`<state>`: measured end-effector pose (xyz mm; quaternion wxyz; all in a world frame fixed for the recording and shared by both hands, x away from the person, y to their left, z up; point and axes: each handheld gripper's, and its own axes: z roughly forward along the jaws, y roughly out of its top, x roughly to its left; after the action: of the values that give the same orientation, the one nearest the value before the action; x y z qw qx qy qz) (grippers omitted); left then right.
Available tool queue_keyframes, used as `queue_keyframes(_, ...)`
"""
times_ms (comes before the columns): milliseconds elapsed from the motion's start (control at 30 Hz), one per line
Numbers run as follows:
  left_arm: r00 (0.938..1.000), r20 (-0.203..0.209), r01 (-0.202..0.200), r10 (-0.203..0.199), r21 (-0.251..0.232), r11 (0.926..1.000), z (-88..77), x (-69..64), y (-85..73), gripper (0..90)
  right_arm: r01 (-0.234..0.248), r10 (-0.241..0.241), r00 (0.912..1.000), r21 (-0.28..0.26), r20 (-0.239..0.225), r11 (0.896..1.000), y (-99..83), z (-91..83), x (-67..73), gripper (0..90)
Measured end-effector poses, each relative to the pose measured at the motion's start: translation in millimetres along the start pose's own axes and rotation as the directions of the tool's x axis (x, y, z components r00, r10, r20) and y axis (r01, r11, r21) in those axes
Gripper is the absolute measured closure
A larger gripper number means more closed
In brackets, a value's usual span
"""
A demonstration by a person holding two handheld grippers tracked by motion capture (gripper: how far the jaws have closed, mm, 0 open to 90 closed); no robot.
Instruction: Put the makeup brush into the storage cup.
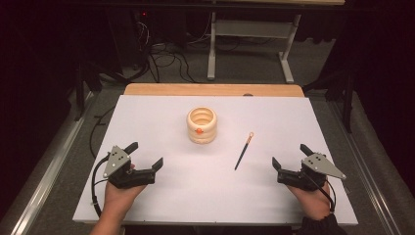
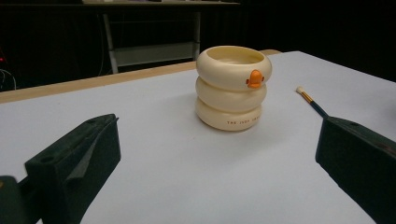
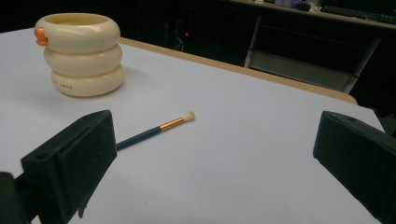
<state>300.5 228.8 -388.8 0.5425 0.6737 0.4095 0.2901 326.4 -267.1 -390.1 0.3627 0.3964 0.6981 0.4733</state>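
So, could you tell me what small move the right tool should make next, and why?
Probably ease the right tool forward and inward toward the brush. Its jaws stand open and empty, and the brush lies flat on the table, apart from the cream holder, nearer this tool than the left.

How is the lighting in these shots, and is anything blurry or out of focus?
High view: the white table is evenly lit, the room behind dark. Left gripper view: the cream holder is sharp with a soft shadow, the near black jaws blurred. Right gripper view: the brush is fairly sharp, the jaws soft; no strong glare.
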Motion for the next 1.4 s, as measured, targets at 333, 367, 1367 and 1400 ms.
queue_keyframes(333,1.0,0.001,0.001,-0.001,0.001,1.0,0.1,0.2,-0.1,0.6,0.012,-0.013,0.9999,0.04,0.008,0.999,-1.9,2.8,0.7,1.0)
queue_keyframes(367,1.0,0.001,0.002,-0.002,0.001,1.0,0.0,0.2,-0.1,0.6,0.012,-0.013,0.9999,0.04,0.008,0.999,-1.9,2.8,0.7,1.0)
queue_keyframes(1367,1.0,0.002,0.009,-0.009,0.002,1.0,0.0,1.2,-0.4,0.6,0.037,-0.041,0.999,0.186,0.017,0.982,-9.3,14.1,3.2,1.0)
queue_keyframes(1400,1.0,0.001,0.009,-0.009,0.001,1.0,0.0,1.2,-0.4,0.6,0.034,-0.038,0.9991,0.191,0.018,0.981,-9.7,14.3,3.3,1.0)
